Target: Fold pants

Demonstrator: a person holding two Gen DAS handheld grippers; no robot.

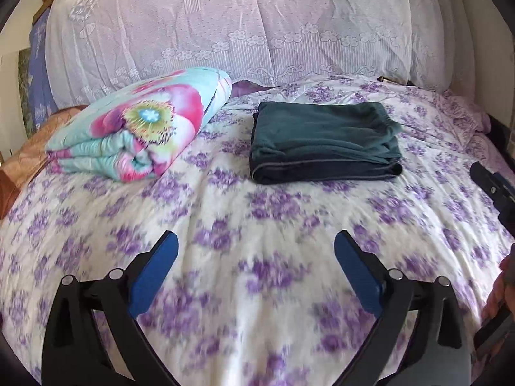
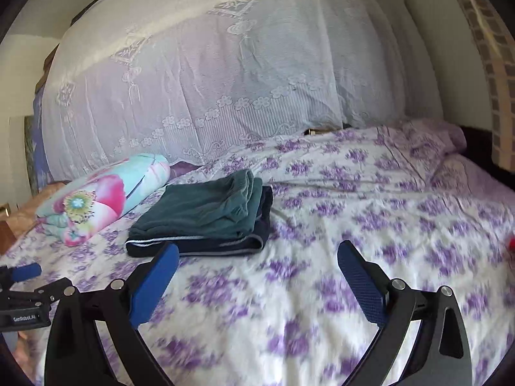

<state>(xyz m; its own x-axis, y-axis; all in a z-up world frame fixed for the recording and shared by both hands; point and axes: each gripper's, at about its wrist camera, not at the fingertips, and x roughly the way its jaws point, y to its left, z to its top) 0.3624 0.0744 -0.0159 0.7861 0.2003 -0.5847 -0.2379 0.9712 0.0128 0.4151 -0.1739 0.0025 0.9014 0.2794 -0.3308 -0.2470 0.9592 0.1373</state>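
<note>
In the left wrist view, the left tool [image 1: 256, 244] is nearest, its two blue pads [image 1: 154, 273] spread wide with nothing between them, only the bed sheet [image 1: 225, 225] below. The sheet is white with purple flowers and is blurred close to the camera. Beyond the tool, well apart from it, the pants [image 1: 325, 141] lie on the sheet, folded into a flat dark green rectangle, with a dark layer edged by a pale stripe along the near side. Left of the pants, near but not touching, sits a folded quilt [image 1: 138, 132] in turquoise and pink with a large flower print. Behind the pants a white lace curtain [image 1: 225, 32] hangs along the far edge of the bed. Right of the pants, at the picture's edge, part of the right tool [image 1: 495, 189] shows, and below it a bit of a hand [image 1: 502, 289].

In the right wrist view, the right tool [image 2: 257, 257] is nearest, its jaws also wide and empty. Its left pad [image 2: 157, 286] overlaps the near edge of the pants [image 2: 206, 215] in the picture; whether it touches them I cannot tell. The quilt [image 2: 96, 199] lies left of the pants, the curtain [image 2: 209, 80] behind them. Left of the pants and nearer, the left tool [image 2: 29, 289] enters from the edge. Right of the pants the sheet [image 2: 370, 209] is rumpled toward the far corner.
</note>
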